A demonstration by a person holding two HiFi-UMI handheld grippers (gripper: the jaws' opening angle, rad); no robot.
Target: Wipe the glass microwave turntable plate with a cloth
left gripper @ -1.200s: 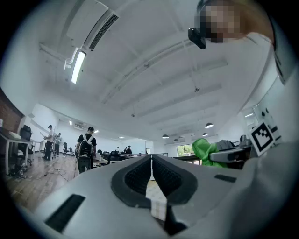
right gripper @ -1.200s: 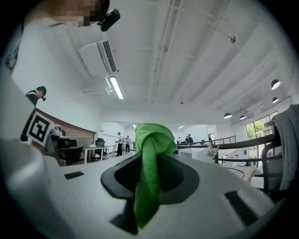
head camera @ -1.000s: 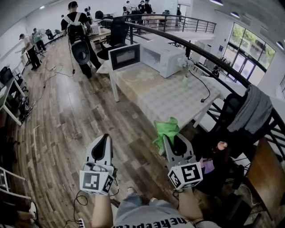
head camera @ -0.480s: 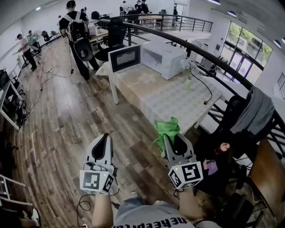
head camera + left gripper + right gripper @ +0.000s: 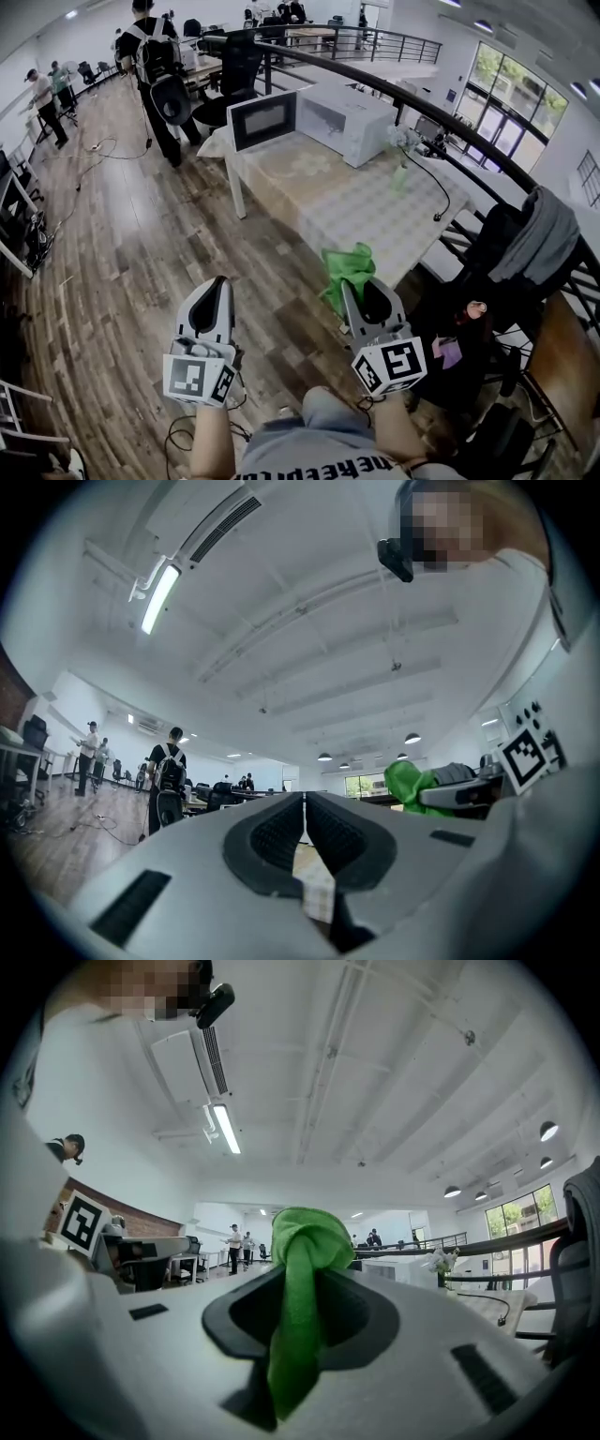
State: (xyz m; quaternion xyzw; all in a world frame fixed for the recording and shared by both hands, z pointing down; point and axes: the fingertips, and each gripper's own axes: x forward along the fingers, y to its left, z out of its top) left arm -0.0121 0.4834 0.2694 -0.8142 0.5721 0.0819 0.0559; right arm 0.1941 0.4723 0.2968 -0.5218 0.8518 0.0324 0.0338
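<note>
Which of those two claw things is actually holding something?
The right claw: a green cloth is pinched between its jaws. The left claw is shut with nothing in it.

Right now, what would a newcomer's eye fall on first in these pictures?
The bright green cloth stands out, pinched in the jaws of the right gripper in the foreground. Beyond it, a white microwave sits with its door open at the far end of the table. The left gripper is shut and empty.

wood floor (image 5: 141,244), clothed table (image 5: 356,202), black railing (image 5: 450,122), seemingly office
</note>
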